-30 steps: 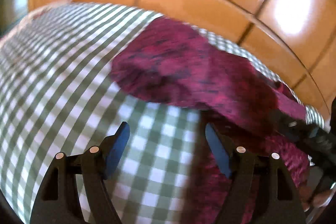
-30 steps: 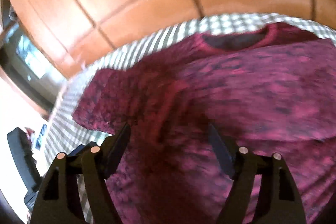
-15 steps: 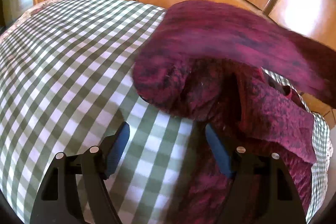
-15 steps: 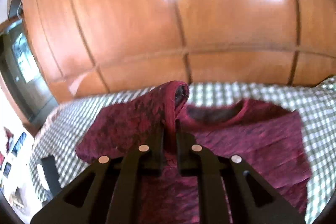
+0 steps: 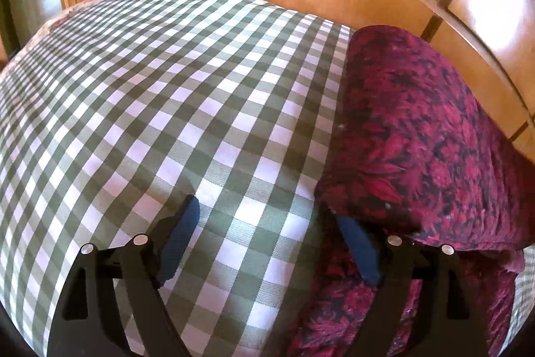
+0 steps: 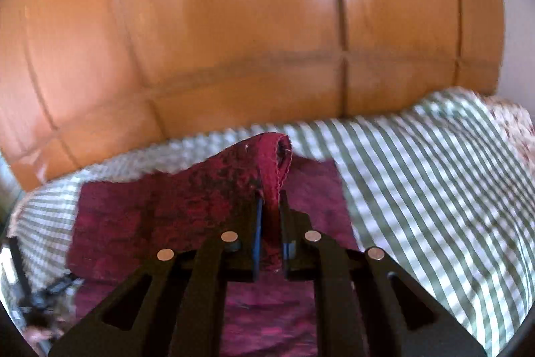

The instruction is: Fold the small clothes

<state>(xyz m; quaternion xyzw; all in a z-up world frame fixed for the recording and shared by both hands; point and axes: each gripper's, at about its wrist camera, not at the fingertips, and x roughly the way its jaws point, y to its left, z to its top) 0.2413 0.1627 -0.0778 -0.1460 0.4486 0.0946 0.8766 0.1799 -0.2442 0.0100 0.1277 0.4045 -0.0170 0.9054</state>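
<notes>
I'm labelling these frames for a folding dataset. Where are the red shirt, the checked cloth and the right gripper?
red shirt (image 6: 160, 209): right wrist view, flat part of the fabric.
checked cloth (image 5: 187, 82): left wrist view, bare middle.
right gripper (image 6: 271, 206): right wrist view, between fingertips, shut on a shirt fold.

A small garment (image 6: 187, 209) lay on the checked cloth (image 5: 167, 96), with a panelled wooden wall (image 6: 234, 22) rising behind the cloth's far edge. One fold of the garment stood lifted, pinched between the right gripper (image 6: 270, 223) jaws, above the rest. In the left wrist view, the garment lay right of the left gripper (image 5: 267, 223), draped over its right finger.
</notes>
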